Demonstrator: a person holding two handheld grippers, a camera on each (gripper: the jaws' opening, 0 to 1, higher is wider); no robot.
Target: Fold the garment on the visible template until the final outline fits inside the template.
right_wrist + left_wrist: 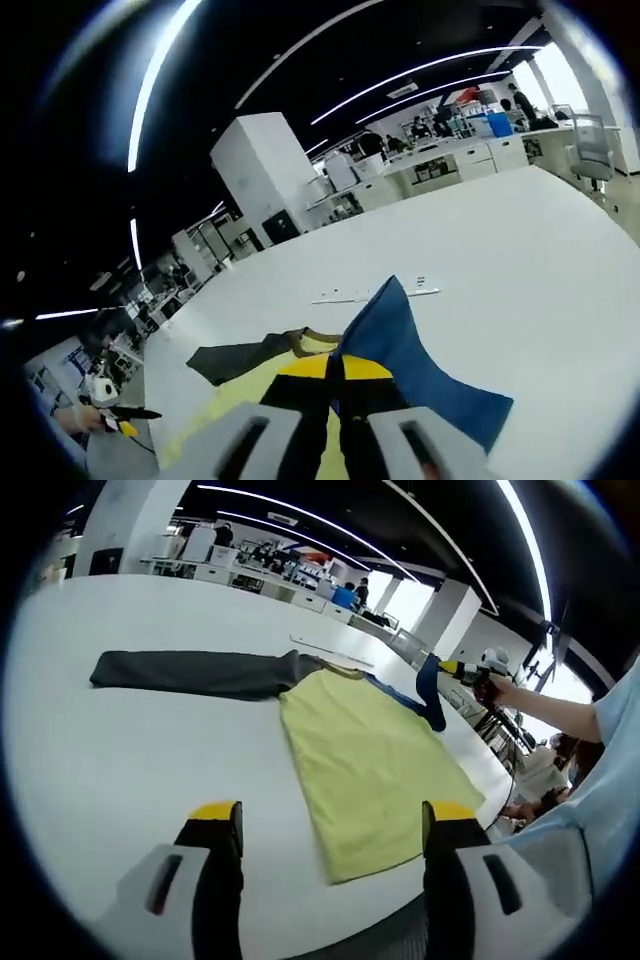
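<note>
In the left gripper view: white table (120, 750) across most of the frame. Shirt (360, 750) spread flat at centre, yellow-green body running from the middle toward the lower right. Grey sleeve (190, 672) stretched out to the left, reaching the upper left of the frame. Blue sleeve (432, 692) at right of centre, lifted off the table and hanging from the right gripper (455, 668), which comes in from the right edge in a person's hand (497, 690). Left gripper (335, 825) at the bottom of the frame, yellow-tipped jaws set wide apart, nothing between them, above the table and the near hem of the shirt. Pale strip (330, 650) lying on the table just beyond the collar. Desks and office gear far off along the top.

In the right gripper view: right gripper (335, 368) at bottom centre, jaws closed tight on the blue sleeve (410, 370), cloth rising to a peak above the tips and draping to the lower right. Yellow-green shirt (250, 385) and grey sleeve (240, 358) lower left of centre. Left gripper (125, 418) small at the lower left edge, state there too small to tell. Pale strip (375, 294) at centre on the white table (520, 260).
</note>
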